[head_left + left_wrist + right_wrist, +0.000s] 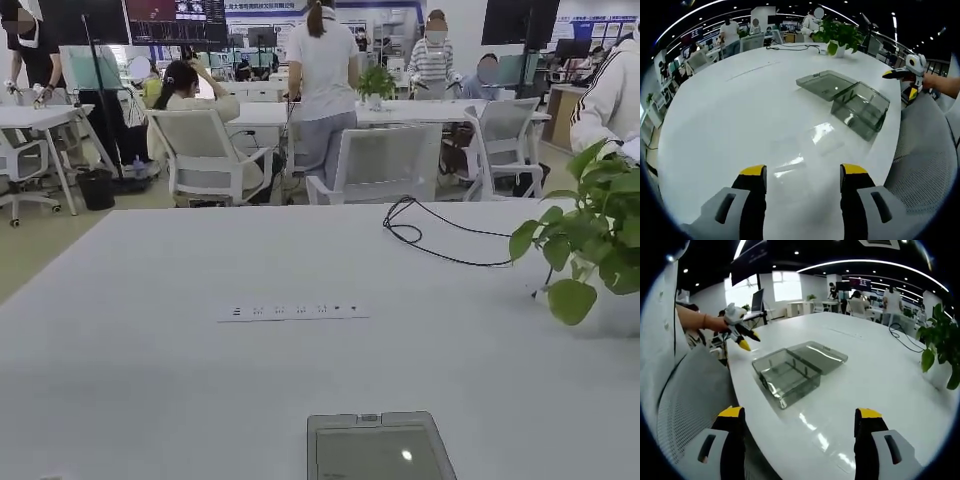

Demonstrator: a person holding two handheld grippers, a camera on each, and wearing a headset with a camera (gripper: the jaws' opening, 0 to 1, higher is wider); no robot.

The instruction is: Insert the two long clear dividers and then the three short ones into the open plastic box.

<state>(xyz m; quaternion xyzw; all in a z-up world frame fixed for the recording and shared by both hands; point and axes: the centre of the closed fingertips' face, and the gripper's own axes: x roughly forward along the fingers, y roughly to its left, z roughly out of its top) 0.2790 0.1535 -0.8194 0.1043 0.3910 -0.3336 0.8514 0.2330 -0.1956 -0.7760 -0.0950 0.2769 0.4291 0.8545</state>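
left tongs (802,171) apart, empty; clear dividers (807,145) flat on bench (725,115) at 12 o'clock, open box (860,107) at 1 o'clock. right tongs (800,414) apart, empty.

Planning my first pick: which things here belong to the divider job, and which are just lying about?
Job: box, open; dividers, lying near it; left gripper and right gripper, both open.
Lying about: plant, cable, strip.
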